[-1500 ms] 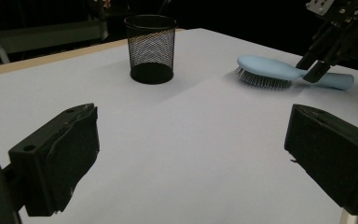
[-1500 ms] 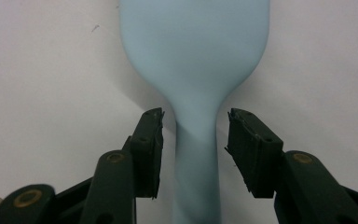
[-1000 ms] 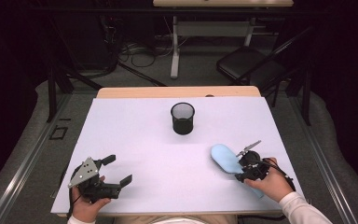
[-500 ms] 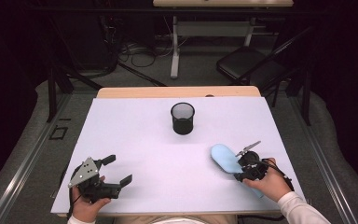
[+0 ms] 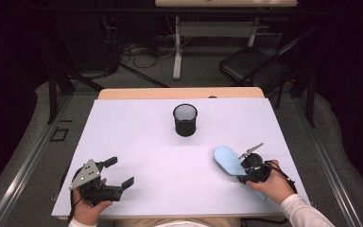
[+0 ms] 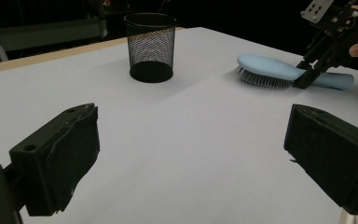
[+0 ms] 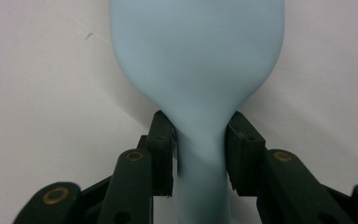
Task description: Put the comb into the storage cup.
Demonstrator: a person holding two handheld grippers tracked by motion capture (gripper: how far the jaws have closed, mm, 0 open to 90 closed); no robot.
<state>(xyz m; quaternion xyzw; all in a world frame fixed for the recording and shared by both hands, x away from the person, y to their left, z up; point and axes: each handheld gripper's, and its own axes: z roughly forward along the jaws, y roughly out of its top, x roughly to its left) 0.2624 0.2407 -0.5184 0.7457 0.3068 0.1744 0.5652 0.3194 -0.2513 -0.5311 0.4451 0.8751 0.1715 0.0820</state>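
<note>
We see a light blue hairbrush [image 5: 228,160] lying bristles-down on the white surface [image 5: 137,142], at its right-hand part as the high view has it, with the broad head toward the middle and the handle running back toward the person's right hand [image 5: 273,183]. The right tongs [image 5: 244,169] sit over the narrow neck where head meets handle, and in the right gripper view the two black pads [image 7: 163,154] stand on either side of that neck [image 7: 200,149], both touching it; the jaws have just been closing with the brush between them, so we read the right tongs as clamped on the hairbrush, which rests flat on the surface. From the left gripper view the same grip shows farther off, the right tongs [image 6: 307,77] coming down onto the brush [image 6: 265,70] just behind its bristles. The left tongs [image 5: 121,173] are held low near the front left corner of the surface, well apart from the brush, with their jaws spread wide and nothing between them; in their own view the two black pads [image 6: 70,154] stand far apart over bare white surface. A black mesh cup [image 5: 185,119] stands upright near the middle of the surface toward its far edge, apart from both tongs and from the hairbrush.
</note>
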